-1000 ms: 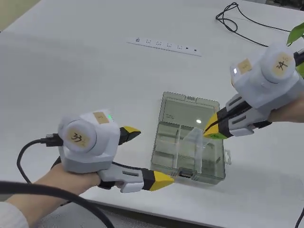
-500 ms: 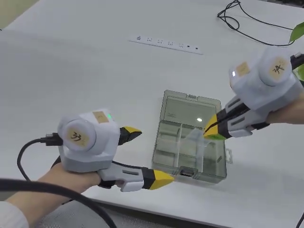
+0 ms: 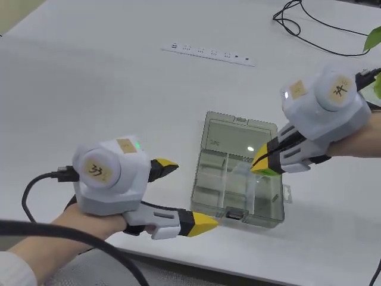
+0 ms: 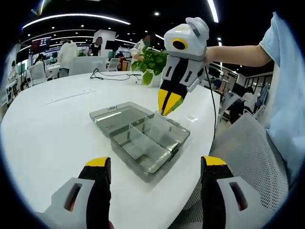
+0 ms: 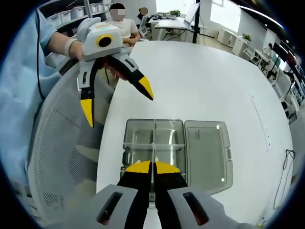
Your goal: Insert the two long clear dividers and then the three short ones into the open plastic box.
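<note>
1. The plastic box point(image 3: 205, 196) sits near the front edge of the white table point(image 3: 89, 89), between the two grippers. It is a shallow rectangle of smoky, grey-green, see-through plastic.
2. Its lid point(image 3: 238, 138) is thrown fully open and lies flat on the table on the far side of the base. A ceiling light reflects on it as a small bright spot.
3. Thin clear walls already stand inside the base and split it into compartments. One runs from front to back, and a shorter one crosses it on the left side in the head view.
4. A small dark latch point(image 3: 235, 217) sits at the middle of the box's front wall.
5. The right gripper point(image 3: 262, 167) has its yellow-tipped jaws pressed together on a clear divider point(image 3: 245, 177). The divider reaches down into the right-hand part of the base. In the right gripper view point(image 5: 152, 166) it shows edge-on as a pale line over the box's middle. I cannot tell whether it is seated.
6. The left gripper point(image 3: 189, 192) hangs just left of the box with its jaws spread wide and nothing between them.
7. A white power strip point(image 3: 208, 55) and a black cable point(image 3: 309, 27) lie well beyond the box
</note>
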The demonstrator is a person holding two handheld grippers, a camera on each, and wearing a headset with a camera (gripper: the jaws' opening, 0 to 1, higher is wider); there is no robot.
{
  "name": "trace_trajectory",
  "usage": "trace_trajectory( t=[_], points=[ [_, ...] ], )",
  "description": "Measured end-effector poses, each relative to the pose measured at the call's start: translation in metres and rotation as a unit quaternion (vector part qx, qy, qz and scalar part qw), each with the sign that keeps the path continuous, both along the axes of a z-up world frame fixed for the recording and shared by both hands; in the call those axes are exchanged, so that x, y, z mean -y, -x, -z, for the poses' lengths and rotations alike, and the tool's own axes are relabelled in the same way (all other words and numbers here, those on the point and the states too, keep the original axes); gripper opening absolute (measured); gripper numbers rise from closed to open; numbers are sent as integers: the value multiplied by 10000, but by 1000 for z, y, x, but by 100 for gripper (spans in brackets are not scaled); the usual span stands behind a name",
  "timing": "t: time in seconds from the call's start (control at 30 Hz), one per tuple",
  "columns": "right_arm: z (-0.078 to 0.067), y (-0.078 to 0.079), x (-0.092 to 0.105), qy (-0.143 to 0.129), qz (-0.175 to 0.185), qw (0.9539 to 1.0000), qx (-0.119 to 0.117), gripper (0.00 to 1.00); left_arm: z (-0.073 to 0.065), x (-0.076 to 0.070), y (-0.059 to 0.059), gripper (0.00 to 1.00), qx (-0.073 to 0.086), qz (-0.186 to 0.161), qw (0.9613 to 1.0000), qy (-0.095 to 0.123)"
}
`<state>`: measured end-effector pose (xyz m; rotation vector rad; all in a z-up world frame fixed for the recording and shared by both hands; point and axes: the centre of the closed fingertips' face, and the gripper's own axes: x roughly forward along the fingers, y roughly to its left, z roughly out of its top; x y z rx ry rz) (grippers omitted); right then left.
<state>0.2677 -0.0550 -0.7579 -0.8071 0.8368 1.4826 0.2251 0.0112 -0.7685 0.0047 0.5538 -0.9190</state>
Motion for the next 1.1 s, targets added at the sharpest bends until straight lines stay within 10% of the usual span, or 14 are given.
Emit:
trace_trajectory(
  t=[1.1],
  points=[
    [32,5,-10,351,-103,9993,22,3,0,-2,0,79,-8,4,10000,1]
  ],
)
